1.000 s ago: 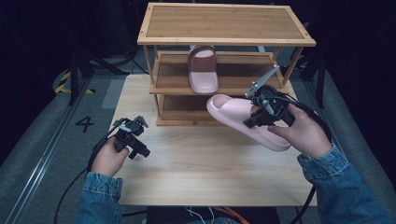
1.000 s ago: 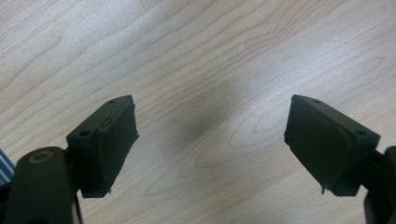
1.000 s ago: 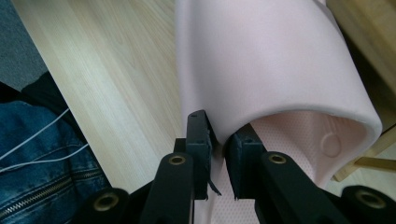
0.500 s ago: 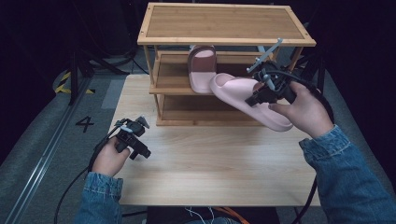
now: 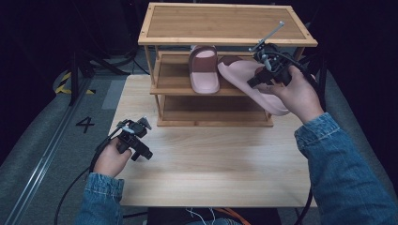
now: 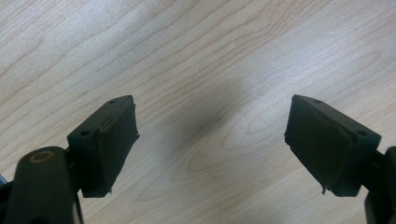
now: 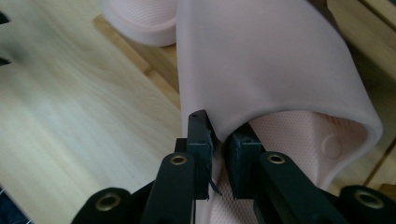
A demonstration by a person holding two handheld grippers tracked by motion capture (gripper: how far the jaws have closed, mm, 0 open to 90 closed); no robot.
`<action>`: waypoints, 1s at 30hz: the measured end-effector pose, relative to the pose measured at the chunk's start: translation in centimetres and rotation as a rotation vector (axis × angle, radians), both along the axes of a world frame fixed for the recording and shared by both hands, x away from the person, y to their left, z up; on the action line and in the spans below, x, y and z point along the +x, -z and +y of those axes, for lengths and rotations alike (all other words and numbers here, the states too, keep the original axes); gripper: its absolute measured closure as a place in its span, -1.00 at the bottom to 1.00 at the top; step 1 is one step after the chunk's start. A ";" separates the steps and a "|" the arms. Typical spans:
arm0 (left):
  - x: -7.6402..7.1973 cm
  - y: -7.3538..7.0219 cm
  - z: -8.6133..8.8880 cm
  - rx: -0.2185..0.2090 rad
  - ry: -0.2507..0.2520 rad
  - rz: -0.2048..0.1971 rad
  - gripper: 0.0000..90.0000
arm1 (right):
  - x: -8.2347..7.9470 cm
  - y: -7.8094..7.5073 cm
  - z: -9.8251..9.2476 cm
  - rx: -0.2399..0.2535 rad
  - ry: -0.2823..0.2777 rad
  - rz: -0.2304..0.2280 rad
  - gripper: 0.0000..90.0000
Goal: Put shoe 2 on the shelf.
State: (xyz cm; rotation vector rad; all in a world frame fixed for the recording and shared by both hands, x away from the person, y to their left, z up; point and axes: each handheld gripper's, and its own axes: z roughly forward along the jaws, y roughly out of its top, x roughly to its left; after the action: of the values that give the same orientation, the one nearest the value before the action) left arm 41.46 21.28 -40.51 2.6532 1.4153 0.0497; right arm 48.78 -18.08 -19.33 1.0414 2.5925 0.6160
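Now the right gripper (image 5: 256, 80) holds a pink slipper (image 5: 253, 86) in the air, in front of the middle shelf (image 5: 171, 86) of the wooden rack (image 5: 225, 23). In the right gripper view its two black jaws are clamped on the edge of the slipper's strap (image 7: 280, 70): one jaw lies on the outside of the strap, the other one inside, above the dotted footbed. From the high view, the toe end of the slipper reaches over the shelf and the heel end hangs outside, lower, near the person's right hand (image 5: 295, 96). A second pink slipper (image 5: 203, 70) lies on the same shelf, just beside the held one. The left gripper (image 5: 141, 140) rests low over the table (image 5: 216, 159), well apart from the rack. Its jaws stand wide apart, with bare wood between them.
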 end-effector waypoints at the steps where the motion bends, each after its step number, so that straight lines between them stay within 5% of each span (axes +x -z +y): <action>1: 0.0 0.0 0.0 0.000 -0.001 0.000 -0.62 | 0.3 0.2 0.0 -0.011 0.015 -0.010 0.81; 5: 0.0 0.0 -0.3 0.005 0.014 0.006 -0.62 | 1.3 1.2 0.1 -0.034 0.059 -0.034 0.81; 12: 0.0 0.3 -0.3 0.014 0.019 0.008 -0.62 | 1.3 2.5 0.4 -0.028 0.051 -0.140 0.81; 27: 0.1 0.4 -0.3 0.016 0.020 0.015 -0.62 | 2.0 4.7 0.4 -0.005 0.044 -0.175 0.85; 30: 0.1 0.5 -0.2 0.012 0.021 0.015 -0.62 | 2.3 4.9 0.4 -0.029 0.057 -0.213 0.84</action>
State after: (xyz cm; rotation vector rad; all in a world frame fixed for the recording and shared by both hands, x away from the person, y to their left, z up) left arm 41.58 21.10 -41.01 2.6835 1.3956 0.0356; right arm 51.13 -17.70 -24.25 0.9805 2.3731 0.6367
